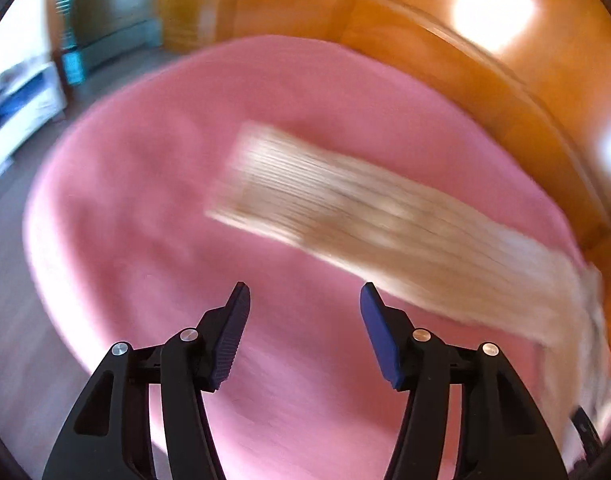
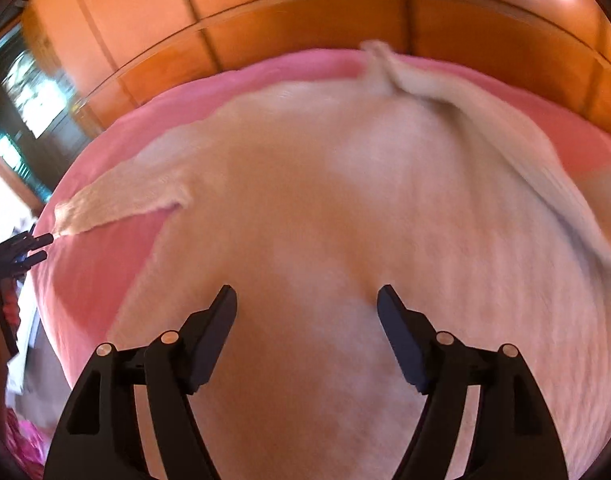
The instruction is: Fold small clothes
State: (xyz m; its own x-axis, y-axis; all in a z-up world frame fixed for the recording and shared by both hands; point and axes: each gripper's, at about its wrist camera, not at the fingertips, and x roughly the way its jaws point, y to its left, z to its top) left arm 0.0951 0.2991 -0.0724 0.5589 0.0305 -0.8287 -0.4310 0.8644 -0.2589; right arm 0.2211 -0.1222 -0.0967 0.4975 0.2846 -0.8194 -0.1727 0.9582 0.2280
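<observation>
Cream knit is what I am working with: a small sweater [image 2: 345,208] lies spread flat on the pink bed cover [image 2: 105,280], its body under my right gripper [image 2: 306,300] and one sleeve [image 1: 385,224] stretched out toward my left side. My left gripper [image 1: 304,300] hangs over bare pink cover just beside that sleeve, fingers spread apart and gripping nothing. My right one is likewise released, its fingers parted above the middle of the sweater's body, not pinching the cloth as far as I can tell. In the right wrist view the left gripper's tips show at the far end of the sleeve cuff [image 2: 65,216], very near it or touching; the blur keeps me from saying which.

I judge the garment is laid out and the folding proper has barely begun: the left sleeve is still out straight, while the other sleeve [image 2: 445,92] seems already turned in across the shoulder. The next move, I think, calls for taking the cuff and carrying the sleeve across the chest, with my right gripper pinning the body so the knit does not drag.

The cover looks soft and likely to rumple. Behind it stands a polished orange wooden headboard [image 2: 305,12]; a grey floor [image 1: 21,320] and a white unit [image 1: 29,100] show at left.
</observation>
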